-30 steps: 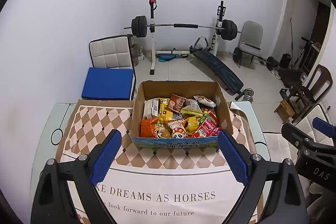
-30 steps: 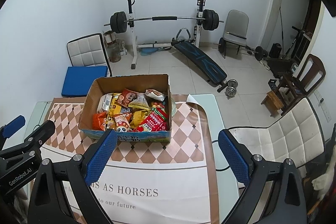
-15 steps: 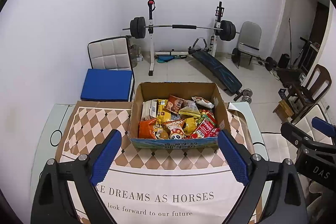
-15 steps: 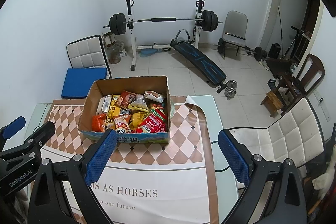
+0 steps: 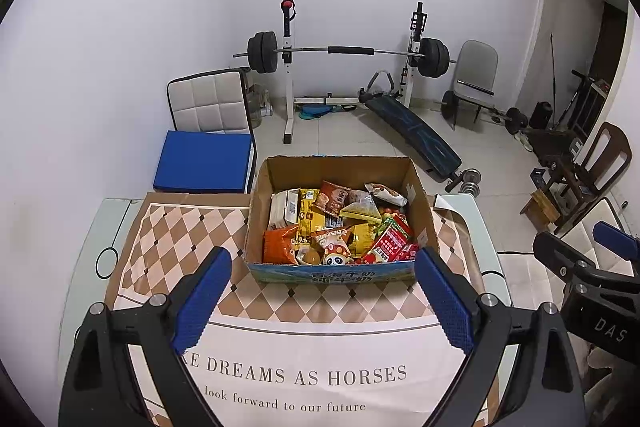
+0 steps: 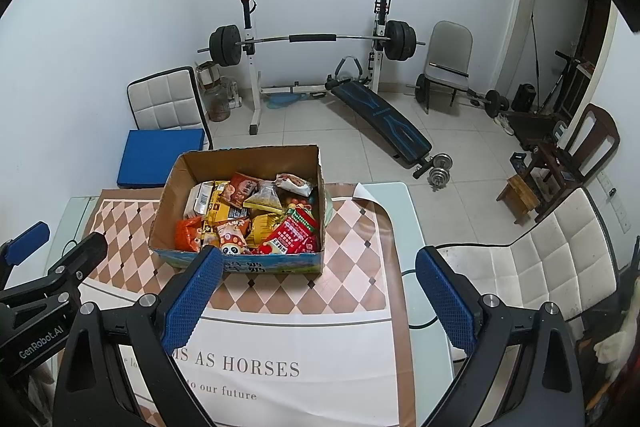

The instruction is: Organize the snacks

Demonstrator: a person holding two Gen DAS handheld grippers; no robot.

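An open cardboard box (image 5: pixel 423 211) full of mixed snack packets (image 5: pixel 336 223) stands at the far side of the table, on the patterned cloth. It also shows in the right wrist view (image 6: pixel 168 211), with its snack packets (image 6: pixel 256 215). My left gripper (image 5: pixel 322 295) is open and empty, held above the cloth in front of the box. My right gripper (image 6: pixel 316 297) is open and empty, in front of the box's right corner. Each gripper shows at the edge of the other's view.
The tablecloth (image 5: pixel 304 371) with printed words covers a glass table (image 5: pixel 110 227). A white padded chair (image 6: pixel 556 259) stands right of the table. Behind are a blue-cushioned chair (image 5: pixel 204 155), a barbell rack (image 5: pixel 344 51) and a wooden chair (image 5: pixel 592 171).
Both grippers have drawn back and up slightly, so the box sits a little lower and smaller in view. Both stay open and empty.
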